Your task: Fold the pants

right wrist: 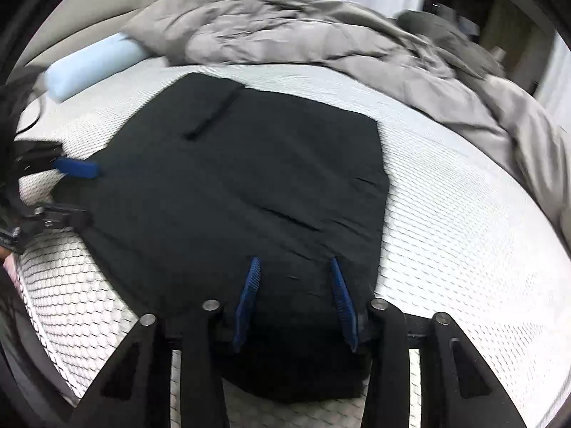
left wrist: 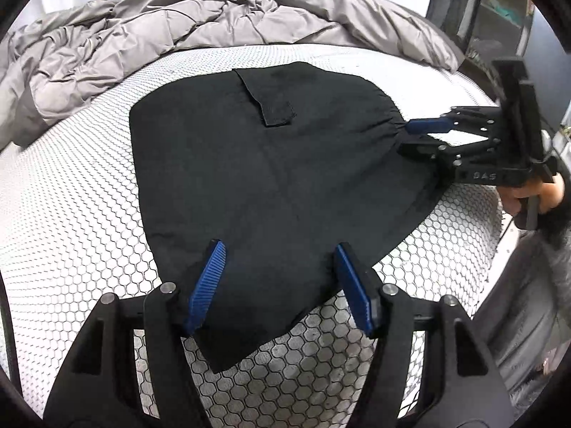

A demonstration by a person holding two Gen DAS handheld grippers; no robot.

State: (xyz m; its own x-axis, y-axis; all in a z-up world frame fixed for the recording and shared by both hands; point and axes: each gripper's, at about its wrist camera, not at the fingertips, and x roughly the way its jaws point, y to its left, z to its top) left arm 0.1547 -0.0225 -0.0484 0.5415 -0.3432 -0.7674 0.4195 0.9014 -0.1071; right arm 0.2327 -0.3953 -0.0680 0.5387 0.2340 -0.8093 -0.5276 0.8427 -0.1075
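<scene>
Black pants lie folded flat on a white hexagon-patterned mattress, with a pocket flap on top. My left gripper is open, its blue pads above the near edge of the cloth. My right gripper is at the gathered waistband on the right, with one blue pad above the cloth and the other jaw below it. In the right wrist view the pants fill the middle, and my right gripper has its blue pads apart over the near edge. The left gripper shows at the left edge.
A crumpled grey duvet is bunched along the far side of the bed, also seen in the right wrist view. A light blue roll pillow lies at the far left. Dark furniture stands beyond the bed's right edge.
</scene>
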